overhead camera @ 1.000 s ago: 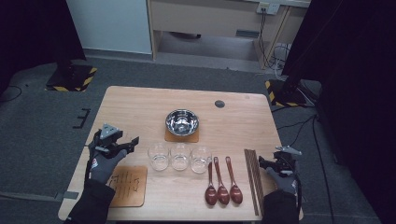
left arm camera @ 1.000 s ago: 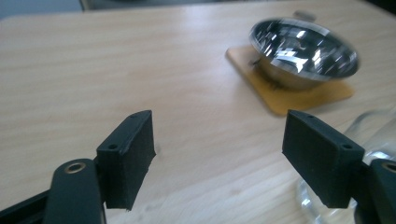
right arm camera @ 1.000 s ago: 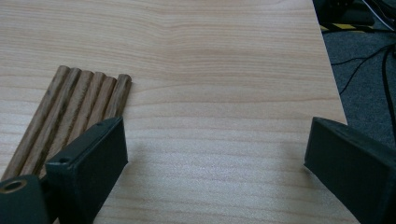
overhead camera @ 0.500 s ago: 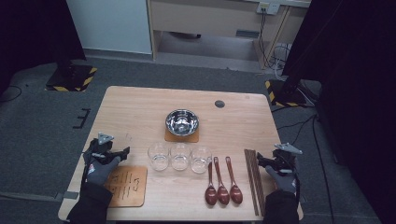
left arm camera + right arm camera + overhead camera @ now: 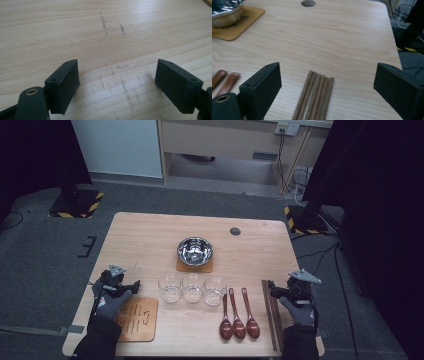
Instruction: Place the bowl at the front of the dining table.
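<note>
Your table [image 5: 150,235] spreads bare wood beneath both tools. Your right gripper [image 5: 327,85] stands wide open, the chopsticks [image 5: 315,97] lying flat between its jaws, untouched. Your left gripper [image 5: 116,85] has just been opening, nothing between its jaws but scuffed tabletop.

Grey gloves [image 5: 111,301]; dark sleeves [image 5: 97,340]; black jaws

In the right gripper view the chopsticks [image 5: 315,96] are cut off by the bottom edge, at 6 o'clock. The steel bowl [image 5: 224,12] and its mat [image 5: 239,25] are cut at 10 o'clock, and two spoon handles [image 5: 224,80] at 8 o'clock. In the high view the marks on the wooden board [image 5: 136,319] are too small to read.
</note>
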Available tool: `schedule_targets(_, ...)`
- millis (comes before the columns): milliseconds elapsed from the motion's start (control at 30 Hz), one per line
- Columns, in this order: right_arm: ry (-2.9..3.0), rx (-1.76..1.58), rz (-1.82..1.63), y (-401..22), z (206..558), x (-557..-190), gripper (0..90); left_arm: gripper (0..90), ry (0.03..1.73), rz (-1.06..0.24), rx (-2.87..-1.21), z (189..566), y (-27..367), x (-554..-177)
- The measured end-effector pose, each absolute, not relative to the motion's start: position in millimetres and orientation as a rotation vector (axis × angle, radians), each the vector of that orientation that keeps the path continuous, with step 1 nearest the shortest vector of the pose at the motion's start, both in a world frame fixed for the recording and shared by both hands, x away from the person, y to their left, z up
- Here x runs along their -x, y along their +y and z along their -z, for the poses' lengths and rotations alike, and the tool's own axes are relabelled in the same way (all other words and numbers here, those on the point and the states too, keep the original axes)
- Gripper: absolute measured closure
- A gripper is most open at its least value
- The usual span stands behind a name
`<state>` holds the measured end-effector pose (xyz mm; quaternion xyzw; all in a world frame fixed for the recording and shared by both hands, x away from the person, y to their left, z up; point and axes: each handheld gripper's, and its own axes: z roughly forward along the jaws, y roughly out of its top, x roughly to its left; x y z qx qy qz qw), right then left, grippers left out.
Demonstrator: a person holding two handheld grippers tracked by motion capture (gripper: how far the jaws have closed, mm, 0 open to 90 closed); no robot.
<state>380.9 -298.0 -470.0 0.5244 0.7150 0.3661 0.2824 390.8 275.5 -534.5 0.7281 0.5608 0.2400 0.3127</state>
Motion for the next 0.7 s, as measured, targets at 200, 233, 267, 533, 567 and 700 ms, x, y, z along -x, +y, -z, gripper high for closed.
schedule_targets(200,1.935,-1.356,-1.029,-285.3,455.4,-374.4,8.5,12.9,1.473,-0.629,-1.928,535.6,275.8,-391.7)
schedule_targets(233,1.937,-1.354,-1.04,-283.7,453.7,-373.5,8.6,12.0,1.472,-0.626,-1.93,535.6,275.8,-391.9)
schedule_targets(267,1.941,-1.35,-1.047,-282.2,452.2,-372.5,8.7,11.5,1.471,-0.624,-1.932,535.7,275.8,-392.1)
schedule_targets(533,1.982,-1.316,-1.048,-271.4,448.6,-363.5,9.8,8.5,1.478,-0.621,-1.933,536.0,275.9,-393.0)
schedule_targets(567,1.982,-1.314,-1.05,-270.6,449.2,-362.0,9.8,8.2,1.478,-0.621,-1.934,536.0,275.8,-393.1)
schedule_targets(700,2.007,-1.316,-1.048,-267.6,454.7,-355.1,10.5,6.1,1.474,-0.614,-1.942,536.2,275.6,-393.5)
